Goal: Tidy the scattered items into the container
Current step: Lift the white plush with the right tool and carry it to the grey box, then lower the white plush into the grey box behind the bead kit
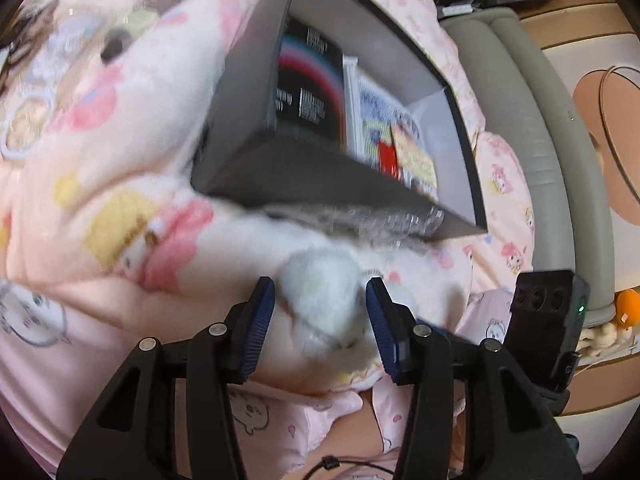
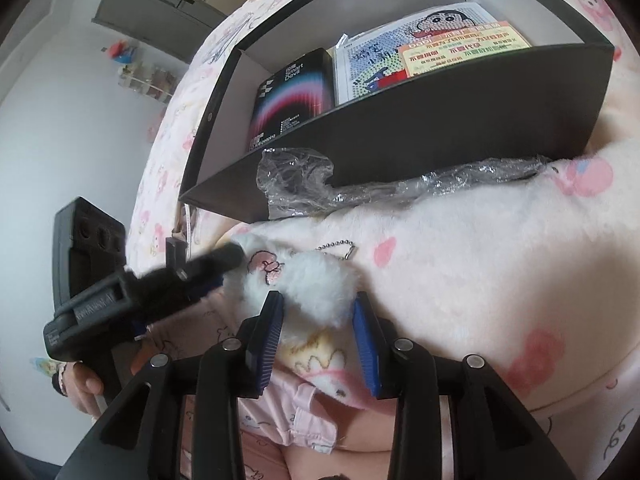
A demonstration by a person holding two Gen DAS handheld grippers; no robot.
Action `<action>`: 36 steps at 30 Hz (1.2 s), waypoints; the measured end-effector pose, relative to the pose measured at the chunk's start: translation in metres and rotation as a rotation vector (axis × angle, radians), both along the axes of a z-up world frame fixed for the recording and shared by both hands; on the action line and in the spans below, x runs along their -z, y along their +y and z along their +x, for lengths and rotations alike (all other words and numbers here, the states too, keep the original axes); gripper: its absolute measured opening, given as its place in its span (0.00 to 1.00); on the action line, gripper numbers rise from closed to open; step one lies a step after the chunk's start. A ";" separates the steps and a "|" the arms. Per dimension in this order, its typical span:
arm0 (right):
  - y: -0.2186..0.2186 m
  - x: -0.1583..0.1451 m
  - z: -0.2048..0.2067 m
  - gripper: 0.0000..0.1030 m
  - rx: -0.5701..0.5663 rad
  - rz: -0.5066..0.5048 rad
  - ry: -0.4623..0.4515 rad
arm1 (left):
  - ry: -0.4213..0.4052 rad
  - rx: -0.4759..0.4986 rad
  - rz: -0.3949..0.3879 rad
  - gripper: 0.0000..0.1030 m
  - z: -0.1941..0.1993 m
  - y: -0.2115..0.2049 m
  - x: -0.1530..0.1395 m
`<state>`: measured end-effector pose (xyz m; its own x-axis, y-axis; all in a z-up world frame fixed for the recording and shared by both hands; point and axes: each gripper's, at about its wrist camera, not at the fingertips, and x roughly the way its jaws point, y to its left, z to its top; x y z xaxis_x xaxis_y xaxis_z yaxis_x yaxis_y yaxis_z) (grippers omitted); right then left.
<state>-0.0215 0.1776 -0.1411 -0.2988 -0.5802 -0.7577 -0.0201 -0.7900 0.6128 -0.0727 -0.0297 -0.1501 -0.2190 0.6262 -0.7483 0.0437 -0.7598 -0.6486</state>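
A white fluffy plush keychain [image 1: 320,300] [image 2: 304,284] lies on the pink blanket in front of the black open box [image 1: 320,176] [image 2: 440,132]. In the left wrist view my left gripper [image 1: 320,282] stands open around the plush, its blue pads just clear of the fur. In the right wrist view my right gripper [image 2: 319,295] has both pads against the plush's lower lobe. The left gripper's blurred fingers [image 2: 224,258] reach the plush from the left. The bead chain [image 2: 336,248] trails behind the plush.
The box holds a black carton [image 1: 308,88] [image 2: 288,92] and a cartoon packet [image 1: 380,120] [image 2: 400,52]. Crumpled clear plastic wrap [image 1: 380,220] [image 2: 296,180] lies along the box's near wall. A person's hand [image 2: 84,384] holds the left gripper's handle. A grey padded rail [image 1: 520,120] runs along the right.
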 end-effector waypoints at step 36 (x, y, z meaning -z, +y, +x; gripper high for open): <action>0.046 -0.052 -0.227 0.30 -0.092 0.290 0.171 | 0.092 0.059 -0.104 0.35 -0.224 0.088 -0.030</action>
<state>-0.2483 0.2233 -0.0890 -0.3923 -0.3788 -0.8382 0.1435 -0.9253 0.3511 -0.2971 0.0588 -0.1203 -0.2552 0.5603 -0.7880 -0.0590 -0.8225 -0.5657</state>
